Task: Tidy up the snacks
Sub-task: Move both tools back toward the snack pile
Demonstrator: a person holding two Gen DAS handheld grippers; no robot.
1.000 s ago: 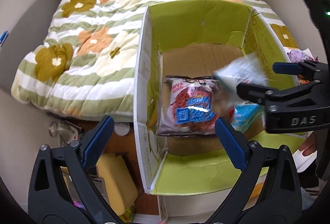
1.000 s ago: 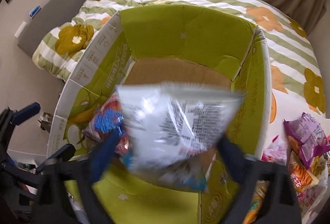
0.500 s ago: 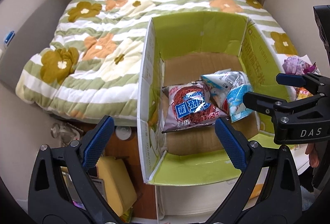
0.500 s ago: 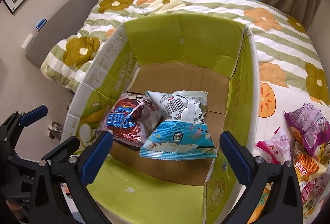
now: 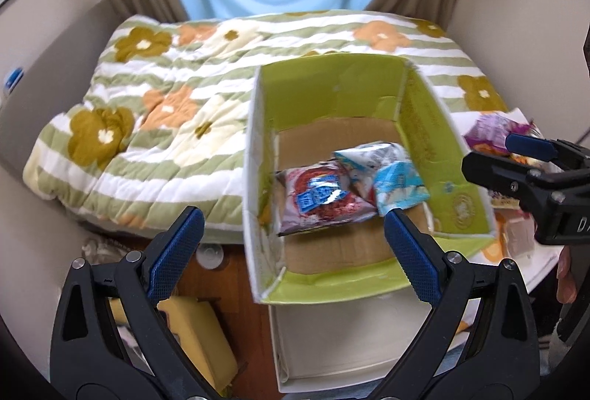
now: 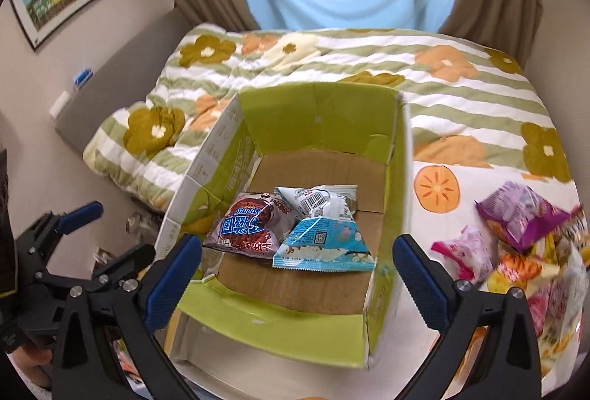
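From the left wrist camera, the left gripper has its 2 blue-padded fingers spread wide with nothing between them. Beyond them an open green box stands with its flaps up, its brown cardboard floor showing. Inside lie 2 snack bags: a red bag with blue lettering lies flat toward the left side, and a blue-and-white bag lies just beside it on the right, overlapping its edge. The right gripper reaches in from the right edge of the view, outside the box's right wall; only part of it is visible and nothing is seen between its fingers. A purple bag lies behind it. A flowered quilt covers the bed to the left of and behind the box.

From the right wrist camera, the right gripper also has its fingers spread wide and empty, held above the near edge of the box. The red bag and the blue-and-white bag rest on the box floor, touching, the blue one partly over the red one. To the right of the box, outside it, a loose pile of snack bags lies on a white cloth with an orange print, the purple bag on top. The left gripper shows at the left edge, open, held by a hand low in the corner.
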